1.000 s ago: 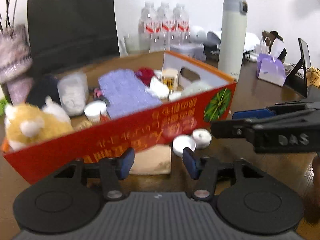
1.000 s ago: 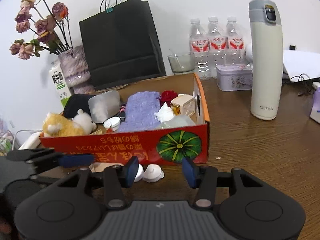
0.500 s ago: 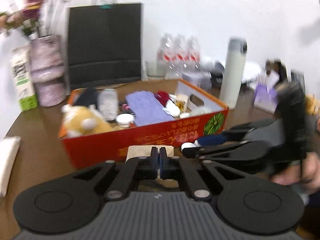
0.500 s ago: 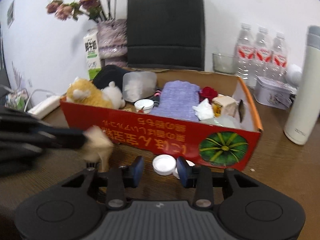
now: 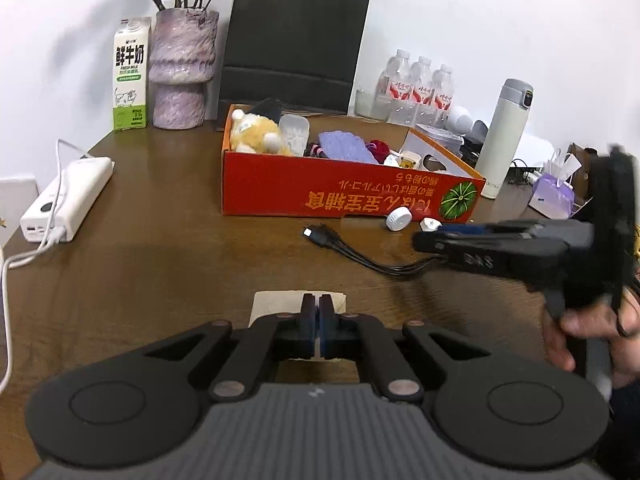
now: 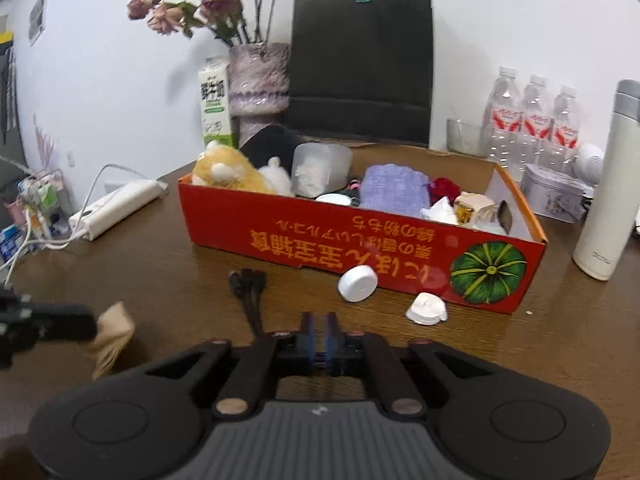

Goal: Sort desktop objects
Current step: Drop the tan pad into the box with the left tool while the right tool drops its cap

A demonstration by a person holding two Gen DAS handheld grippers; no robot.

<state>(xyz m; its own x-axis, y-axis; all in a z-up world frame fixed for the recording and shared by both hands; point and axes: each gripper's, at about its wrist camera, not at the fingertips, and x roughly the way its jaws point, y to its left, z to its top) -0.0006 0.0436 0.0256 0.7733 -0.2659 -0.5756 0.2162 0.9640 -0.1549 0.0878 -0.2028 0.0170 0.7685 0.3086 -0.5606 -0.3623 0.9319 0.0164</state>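
- Your left gripper point(image 5: 319, 322) has its jaws pressed together on a tan paper packet point(image 5: 280, 303), which hangs clear of the tabletop point(image 5: 160, 264).
- Your right gripper point(image 6: 319, 330) shows a narrow gap that is opening; the black cable point(image 6: 249, 300) runs back under the jaws, and I cannot tell whether the pads touch it.
- From the right gripper, a white bottle cap point(image 6: 357, 283) stands on edge at 1 o'clock, against the red cardboard box point(image 6: 360, 248); a second white cap point(image 6: 426, 309) lies at 2 o'clock.
- The box at 12 o'clock holds a plush toy point(image 6: 224, 172), a purple cloth point(image 6: 394, 192) and small items.
- A white power bank point(image 5: 66, 196) lies at 10 o'clock from the left gripper.
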